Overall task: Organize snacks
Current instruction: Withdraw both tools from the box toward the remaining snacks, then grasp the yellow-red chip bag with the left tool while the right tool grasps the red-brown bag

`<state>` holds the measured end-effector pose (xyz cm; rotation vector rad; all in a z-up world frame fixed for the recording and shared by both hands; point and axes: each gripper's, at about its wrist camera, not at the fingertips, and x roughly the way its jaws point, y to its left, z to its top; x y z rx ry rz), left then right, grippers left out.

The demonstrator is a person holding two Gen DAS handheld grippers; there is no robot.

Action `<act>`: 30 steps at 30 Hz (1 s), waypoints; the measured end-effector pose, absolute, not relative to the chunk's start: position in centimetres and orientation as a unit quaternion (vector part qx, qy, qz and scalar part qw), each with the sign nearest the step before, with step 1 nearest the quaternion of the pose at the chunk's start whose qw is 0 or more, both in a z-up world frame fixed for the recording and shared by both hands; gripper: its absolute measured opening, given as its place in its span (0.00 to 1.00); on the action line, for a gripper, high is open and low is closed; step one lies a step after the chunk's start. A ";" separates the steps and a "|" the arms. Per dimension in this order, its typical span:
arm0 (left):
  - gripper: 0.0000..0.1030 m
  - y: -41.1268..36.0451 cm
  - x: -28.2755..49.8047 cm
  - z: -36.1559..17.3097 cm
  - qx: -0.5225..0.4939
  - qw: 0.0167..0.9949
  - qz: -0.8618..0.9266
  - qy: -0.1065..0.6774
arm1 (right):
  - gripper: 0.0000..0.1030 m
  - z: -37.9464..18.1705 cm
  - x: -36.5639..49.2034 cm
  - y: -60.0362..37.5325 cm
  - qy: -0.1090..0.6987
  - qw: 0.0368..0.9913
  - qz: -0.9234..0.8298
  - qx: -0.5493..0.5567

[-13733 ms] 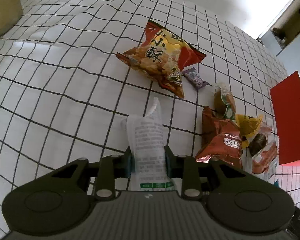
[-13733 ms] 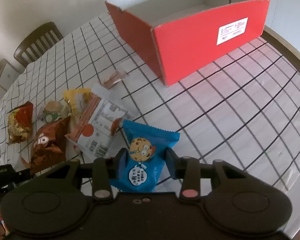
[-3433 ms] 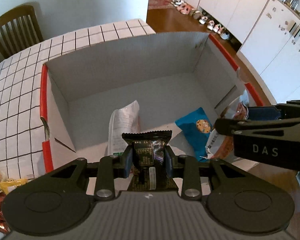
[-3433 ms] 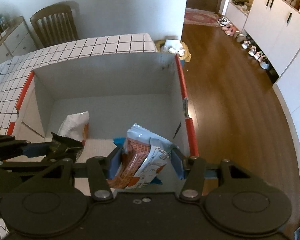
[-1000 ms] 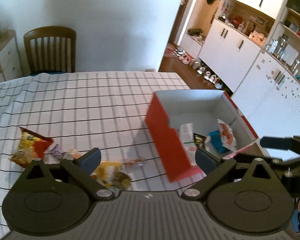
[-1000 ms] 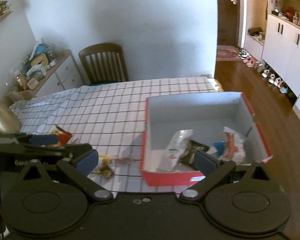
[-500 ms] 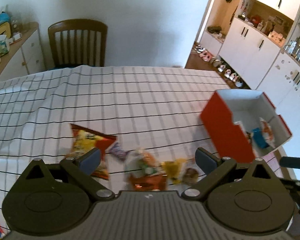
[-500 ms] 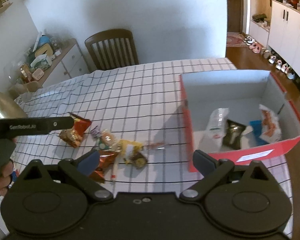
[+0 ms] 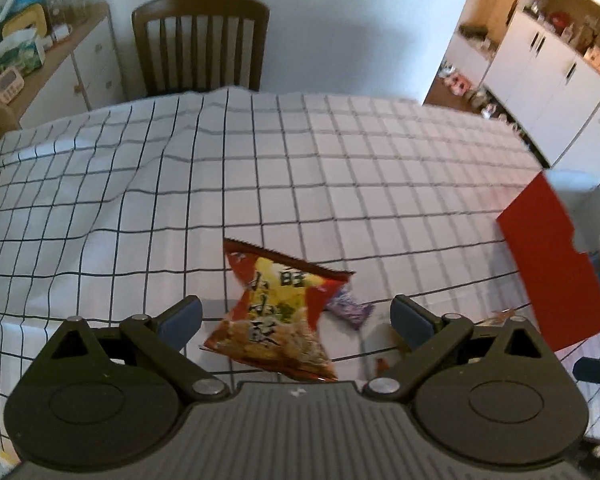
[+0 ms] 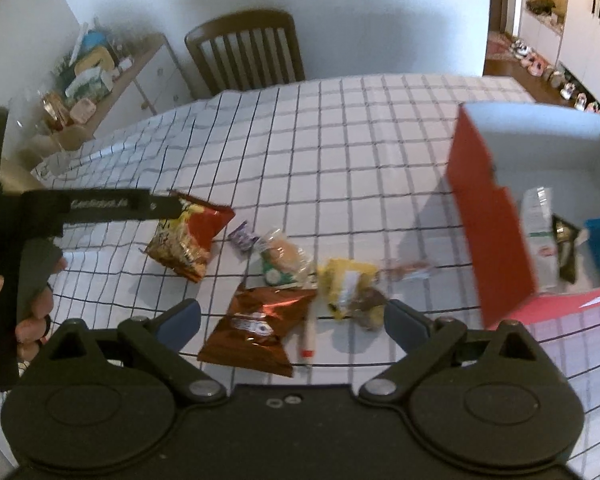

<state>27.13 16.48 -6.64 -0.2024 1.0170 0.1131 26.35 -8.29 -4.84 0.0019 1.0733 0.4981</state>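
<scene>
My left gripper is open and empty, above a red and yellow chip bag that lies on the checked tablecloth; a small purple candy lies beside the bag. My right gripper is open and empty, above a brown foil bag. In the right wrist view I also see the chip bag, a bun in clear wrap, a yellow packet and a thin stick snack. The red box at the right holds several snacks.
A wooden chair stands at the table's far edge and a sideboard with clutter at the far left. White cabinets line the right wall. The left gripper's body reaches in from the left in the right wrist view.
Both grippers have swung left, away from the red box, and come down toward the loose snacks. The chip bag now lies between the left fingers; both stay open.
</scene>
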 end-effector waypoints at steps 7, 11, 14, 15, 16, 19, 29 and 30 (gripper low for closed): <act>0.98 16.5 29.4 -9.7 -0.072 0.851 0.050 0.517 | 0.95 -7.7 27.7 -5.0 0.538 0.816 0.213 -0.001; 0.98 16.3 30.0 -11.3 -0.059 0.844 0.043 0.531 | 0.94 -9.1 28.4 -3.7 0.551 0.809 0.202 -0.005; 0.98 16.3 30.5 -12.2 -0.050 0.840 0.045 0.538 | 0.94 -10.3 28.8 -2.9 0.560 0.805 0.195 -0.010; 0.98 16.4 30.7 -12.5 -0.052 0.838 0.048 0.541 | 0.94 -10.7 28.9 -2.7 0.564 0.803 0.191 -0.011; 0.98 16.6 30.8 -12.8 -0.055 0.836 0.053 0.544 | 0.93 -11.1 29.0 -2.5 0.569 0.801 0.186 -0.011; 0.98 17.0 31.1 -13.6 -0.059 0.831 0.065 0.550 | 0.91 -12.1 29.1 -2.1 0.577 0.798 0.174 -0.011; 0.79 17.5 31.3 -14.9 -0.065 0.828 0.066 0.553 | 0.77 -13.1 28.7 -1.2 0.582 0.796 0.164 -0.030; 0.77 17.5 31.3 -14.9 -0.064 0.830 0.066 0.551 | 0.75 -13.1 28.6 -1.2 0.583 0.795 0.166 -0.026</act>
